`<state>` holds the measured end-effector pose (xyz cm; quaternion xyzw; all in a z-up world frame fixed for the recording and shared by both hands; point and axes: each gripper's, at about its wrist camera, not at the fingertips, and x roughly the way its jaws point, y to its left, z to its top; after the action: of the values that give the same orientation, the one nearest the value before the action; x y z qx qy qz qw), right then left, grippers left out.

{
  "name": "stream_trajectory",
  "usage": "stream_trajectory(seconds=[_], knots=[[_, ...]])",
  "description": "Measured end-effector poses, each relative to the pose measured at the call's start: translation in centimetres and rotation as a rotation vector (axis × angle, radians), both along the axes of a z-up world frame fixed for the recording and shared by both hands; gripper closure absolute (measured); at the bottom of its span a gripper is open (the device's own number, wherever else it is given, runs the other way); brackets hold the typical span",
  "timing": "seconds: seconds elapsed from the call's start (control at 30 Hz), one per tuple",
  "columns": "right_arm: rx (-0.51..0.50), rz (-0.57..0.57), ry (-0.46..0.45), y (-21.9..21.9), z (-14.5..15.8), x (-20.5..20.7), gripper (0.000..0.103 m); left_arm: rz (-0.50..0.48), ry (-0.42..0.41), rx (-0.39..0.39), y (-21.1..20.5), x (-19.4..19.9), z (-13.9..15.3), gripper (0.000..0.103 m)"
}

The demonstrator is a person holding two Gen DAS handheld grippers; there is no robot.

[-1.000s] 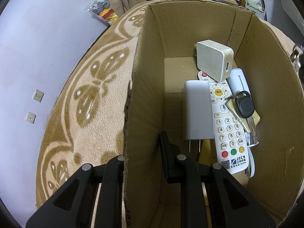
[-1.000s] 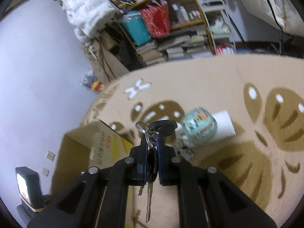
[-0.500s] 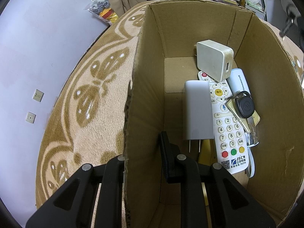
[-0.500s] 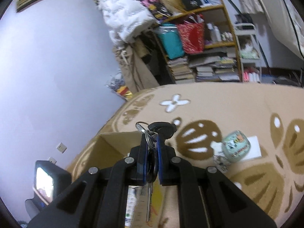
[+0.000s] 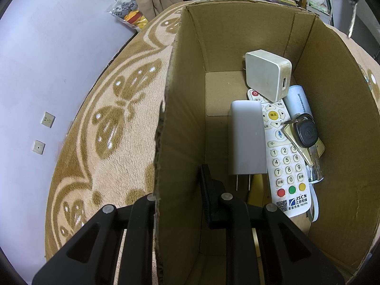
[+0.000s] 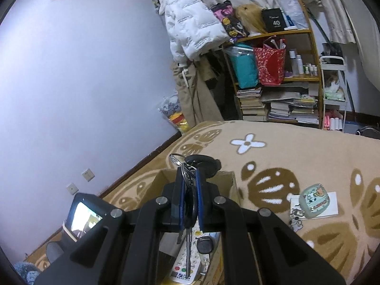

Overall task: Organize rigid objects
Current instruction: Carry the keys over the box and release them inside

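Left wrist view looks down into the cardboard box (image 5: 332, 123), where the sorting is well under way: a square white charger (image 5: 267, 77), a grey plug adapter (image 5: 247, 140), a white remote control (image 5: 285, 156), a black car key (image 5: 306, 131) and a white tube (image 5: 296, 99) already lie on the floor of the box. The left gripper (image 5: 180, 190) is clenched on the box's near wall, one finger outside and one inside, steadying it.

From the right wrist view, the right gripper (image 6: 190, 190) is clamped on a bunch of keys (image 6: 190, 182), its black fob and ring sticking up above the fingers and the blades hanging below. It hangs above the open box, so this item looks close to being dropped in but is not yet released.

Left on the patterned blanket (image 6: 285, 147), well apart from the box: a small green cartoon case (image 6: 313, 200) with a charm, resting on a white card (image 6: 332, 209). By my judgement, those come next.
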<state>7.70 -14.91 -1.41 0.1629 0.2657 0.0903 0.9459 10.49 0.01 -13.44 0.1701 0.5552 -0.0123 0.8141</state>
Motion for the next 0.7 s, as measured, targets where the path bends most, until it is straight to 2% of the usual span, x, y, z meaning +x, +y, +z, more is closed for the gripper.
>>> stream_trajectory(seconds=[0.3, 0.7], knots=[[-0.014, 0.056, 0.102, 1.7, -2.9, 1.3, 0.093, 0.003, 0.001, -0.004, 0.1, 0.0, -0.1, 0.085], [-0.051, 0.036, 0.183, 1.5, -5.1, 1.9, 0.093, 0.005, 0.002, -0.008, 0.2, 0.1, -0.1, 0.085]])
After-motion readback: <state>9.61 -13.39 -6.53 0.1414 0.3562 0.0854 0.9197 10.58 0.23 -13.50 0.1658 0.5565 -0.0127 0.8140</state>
